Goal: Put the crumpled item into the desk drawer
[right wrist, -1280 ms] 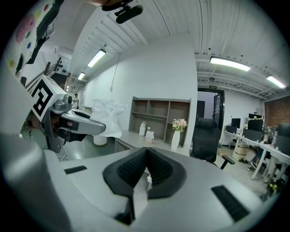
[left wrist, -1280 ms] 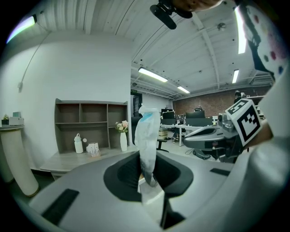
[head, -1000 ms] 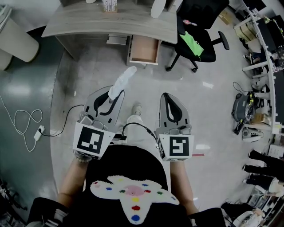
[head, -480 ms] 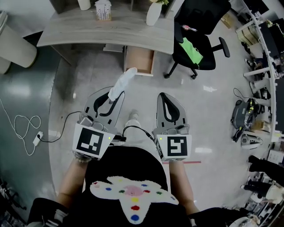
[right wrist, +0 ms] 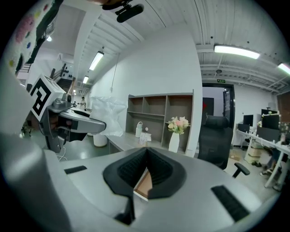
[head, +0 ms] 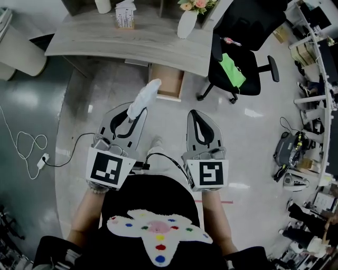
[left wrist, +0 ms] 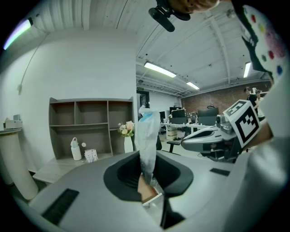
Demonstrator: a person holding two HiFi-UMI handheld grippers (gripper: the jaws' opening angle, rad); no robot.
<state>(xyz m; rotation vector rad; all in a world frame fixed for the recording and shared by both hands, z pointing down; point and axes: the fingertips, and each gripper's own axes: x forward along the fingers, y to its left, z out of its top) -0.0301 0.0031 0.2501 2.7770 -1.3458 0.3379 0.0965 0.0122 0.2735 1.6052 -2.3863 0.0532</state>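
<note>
A crumpled white plastic item [head: 147,95] sticks up from my left gripper [head: 137,111], which is shut on its lower end. In the left gripper view the item [left wrist: 147,136] stands upright between the jaws of that gripper [left wrist: 147,171]. My right gripper [head: 197,113] hangs beside it, shut with nothing in it; its own view shows that gripper [right wrist: 146,164] with jaws closed together. The open wooden drawer [head: 170,84] juts out from under the grey desk [head: 105,39], a short way ahead of the item. Part of the drawer [right wrist: 144,183] shows below the right jaws.
A black office chair [head: 237,58] with a green cloth stands right of the drawer. On the desk are a white vase of flowers [head: 187,22], a small box [head: 124,16] and a bottle [head: 102,5]. A cable [head: 29,150] lies on the floor at left.
The desk and open drawer have drawn nearer in the head view. Both grippers keep their pose, and the left one still holds the item.
</note>
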